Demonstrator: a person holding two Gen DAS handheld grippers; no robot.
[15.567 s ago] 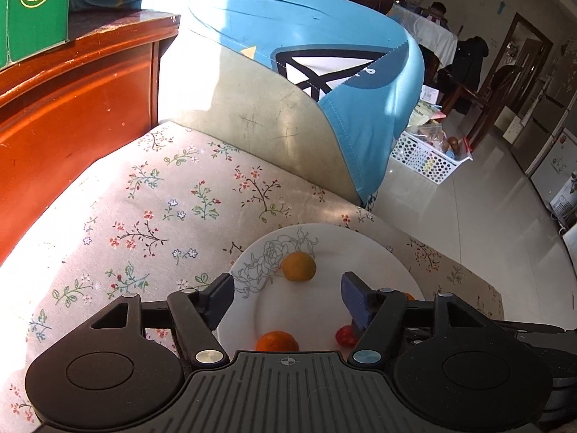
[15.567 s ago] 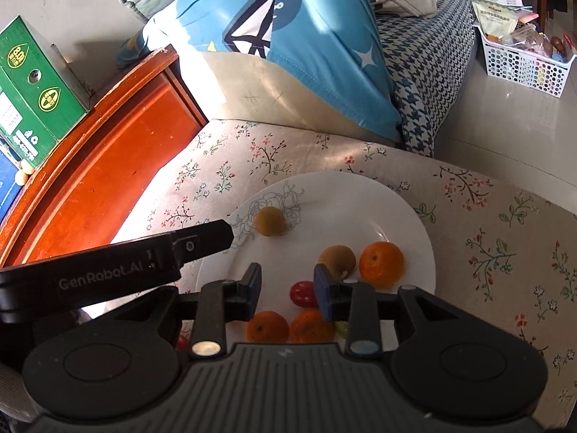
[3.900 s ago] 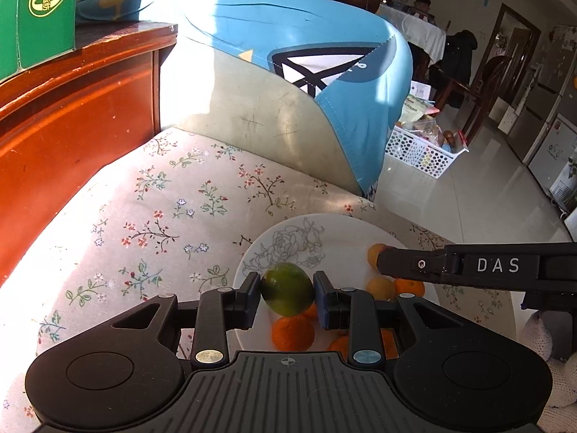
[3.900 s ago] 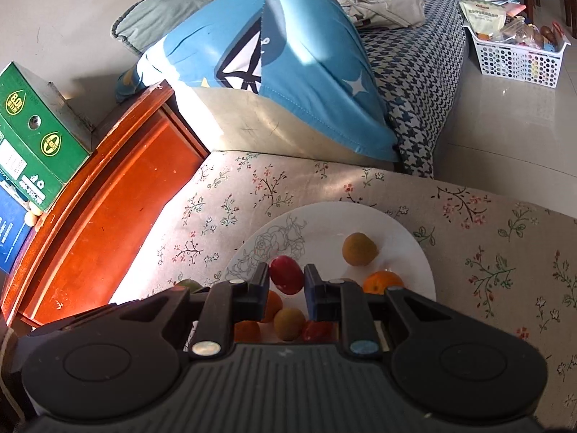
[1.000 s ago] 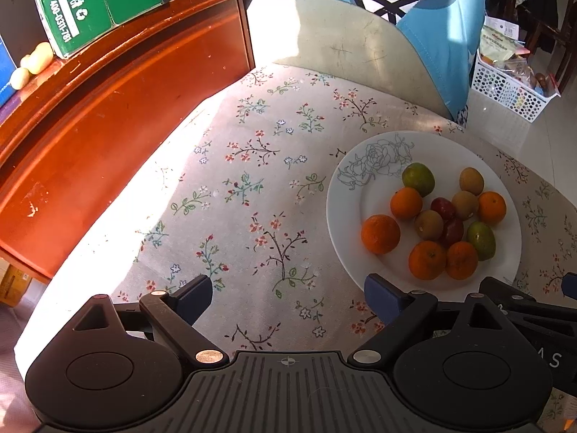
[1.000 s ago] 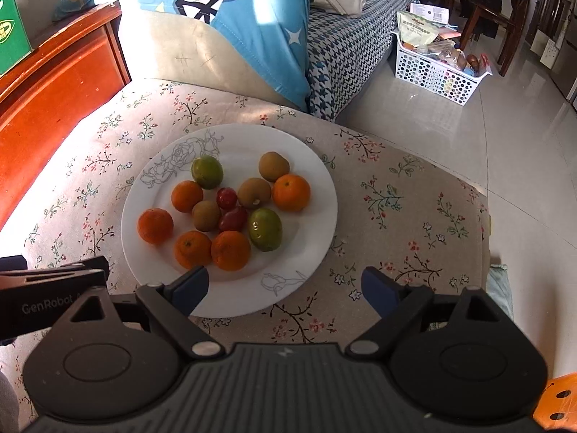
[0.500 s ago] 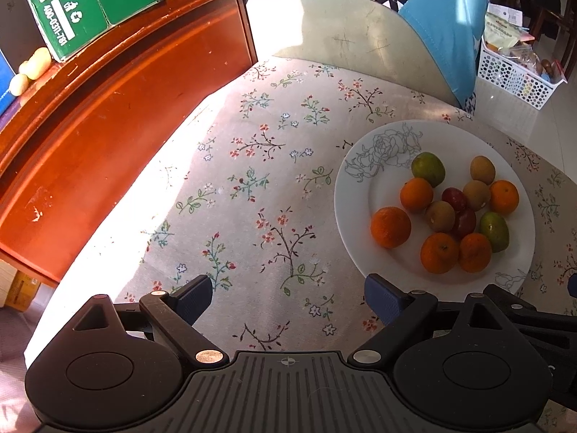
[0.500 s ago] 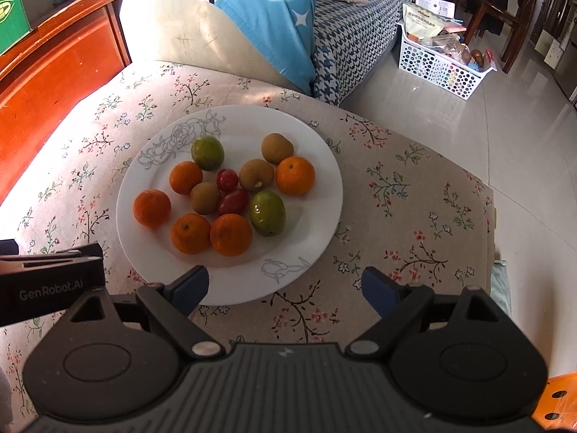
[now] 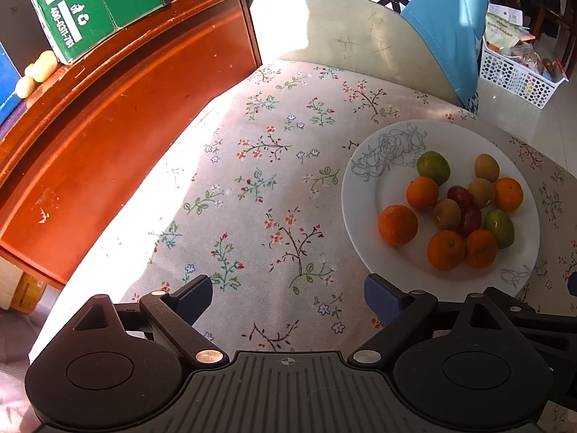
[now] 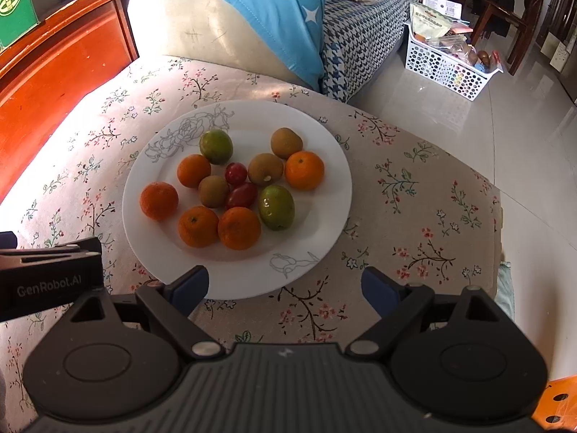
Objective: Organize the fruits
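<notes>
A white plate (image 10: pixel 324 166) with a flower drawing sits on the floral cloth and holds several fruits: oranges (image 10: pixel 304 170), green citrus (image 10: pixel 276 207), brown kiwis (image 10: pixel 265 169) and two red fruits (image 10: pixel 241 195). It also shows at the right of the left wrist view (image 9: pixel 364 195). My right gripper (image 10: pixel 285 288) is open and empty, above the plate's near rim. My left gripper (image 9: pixel 288 297) is open and empty, above bare cloth to the left of the plate.
A red wooden cabinet (image 9: pixel 119 108) with a green box (image 9: pixel 90 3) stands at the left. A blue and beige cushion (image 10: pixel 252 18) lies behind the plate. A white basket (image 10: pixel 447 61) stands on the tiled floor at the far right.
Both grippers have stayed open and empty. The left gripper has drifted left, so the plate sits further right in its view. The right view has shifted slightly closer to the plate.
</notes>
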